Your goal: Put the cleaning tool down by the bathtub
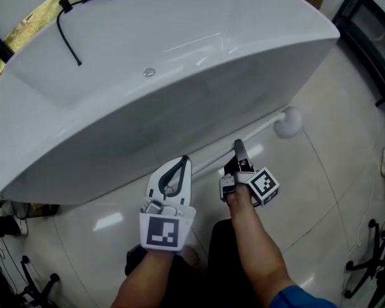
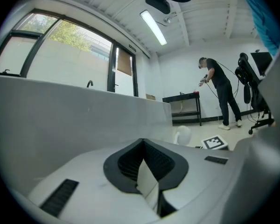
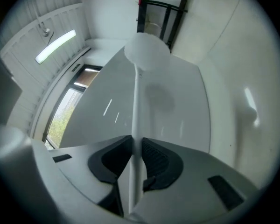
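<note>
The cleaning tool is a long white rod (image 1: 260, 132) ending in a round white head (image 1: 287, 122). It hangs low over the floor along the outer wall of the white bathtub (image 1: 179, 117). My right gripper (image 1: 238, 147) is shut on the rod's near end. In the right gripper view the rod (image 3: 136, 101) runs from between the dark pads (image 3: 155, 160) out to the head (image 3: 147, 50). My left gripper (image 1: 184, 161) hovers just left of it, shut and empty. Its view faces the tub wall (image 2: 60, 120), with the tool head (image 2: 182, 135) off to the right.
A black hose (image 1: 67, 27) hangs over the tub's far rim, and a drain (image 1: 149, 72) lies inside. A black rack (image 1: 372, 43) stands at the right. Chair bases (image 1: 366, 262) sit on the glossy tiles. A person (image 2: 219, 97) stands by a black table across the room.
</note>
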`<move>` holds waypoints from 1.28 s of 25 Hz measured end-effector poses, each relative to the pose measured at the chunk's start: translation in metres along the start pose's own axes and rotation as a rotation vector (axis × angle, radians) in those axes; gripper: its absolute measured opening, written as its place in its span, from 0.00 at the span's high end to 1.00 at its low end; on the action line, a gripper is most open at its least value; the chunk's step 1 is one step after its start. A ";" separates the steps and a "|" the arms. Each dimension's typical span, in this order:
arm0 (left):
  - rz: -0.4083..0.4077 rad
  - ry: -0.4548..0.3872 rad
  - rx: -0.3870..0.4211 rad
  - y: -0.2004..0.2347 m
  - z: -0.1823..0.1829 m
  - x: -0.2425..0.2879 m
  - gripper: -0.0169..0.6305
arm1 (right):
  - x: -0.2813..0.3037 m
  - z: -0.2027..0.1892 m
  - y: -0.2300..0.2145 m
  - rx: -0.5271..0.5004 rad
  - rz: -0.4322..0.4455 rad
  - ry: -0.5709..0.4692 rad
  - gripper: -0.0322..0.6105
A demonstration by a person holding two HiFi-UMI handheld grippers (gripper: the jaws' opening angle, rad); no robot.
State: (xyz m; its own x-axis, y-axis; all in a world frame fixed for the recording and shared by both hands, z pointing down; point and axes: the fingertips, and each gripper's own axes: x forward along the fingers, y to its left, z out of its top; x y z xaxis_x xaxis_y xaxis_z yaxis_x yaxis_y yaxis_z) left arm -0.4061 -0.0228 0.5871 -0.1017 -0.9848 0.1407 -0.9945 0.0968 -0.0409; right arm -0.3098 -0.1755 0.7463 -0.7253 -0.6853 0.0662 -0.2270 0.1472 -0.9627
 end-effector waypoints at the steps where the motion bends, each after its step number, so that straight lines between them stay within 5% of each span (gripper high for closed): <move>1: 0.000 -0.003 -0.028 0.004 -0.001 0.000 0.98 | 0.006 -0.001 -0.013 0.036 -0.017 -0.009 0.81; 5: 0.006 -0.008 -0.052 0.014 -0.007 -0.003 0.98 | 0.043 -0.029 -0.061 0.083 -0.069 0.085 0.77; 7: 0.015 -0.001 -0.057 0.019 -0.011 -0.005 0.98 | 0.050 -0.051 -0.097 0.081 -0.162 0.187 0.46; 9: 0.024 -0.001 -0.069 0.021 -0.013 -0.006 0.98 | 0.041 -0.060 -0.125 0.015 -0.255 0.252 0.36; 15: 0.027 -0.007 -0.076 0.025 -0.012 -0.006 0.98 | 0.031 -0.078 -0.127 -0.266 -0.249 0.393 0.46; 21: 0.033 -0.001 -0.089 0.021 -0.011 -0.009 0.98 | 0.035 -0.113 -0.141 -0.699 -0.350 0.726 0.52; 28: 0.020 0.002 -0.091 0.017 -0.013 -0.010 0.98 | 0.016 -0.123 -0.120 -0.658 -0.243 0.696 0.52; 32: 0.018 0.006 -0.103 0.017 -0.013 -0.007 0.98 | 0.000 -0.101 -0.071 -0.712 -0.086 0.592 0.81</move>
State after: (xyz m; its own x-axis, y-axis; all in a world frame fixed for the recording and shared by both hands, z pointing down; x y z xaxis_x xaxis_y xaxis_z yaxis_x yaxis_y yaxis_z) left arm -0.4228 -0.0125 0.5987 -0.1191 -0.9819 0.1471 -0.9899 0.1288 0.0585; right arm -0.3590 -0.1137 0.8416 -0.8562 -0.2673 0.4421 -0.4989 0.6503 -0.5730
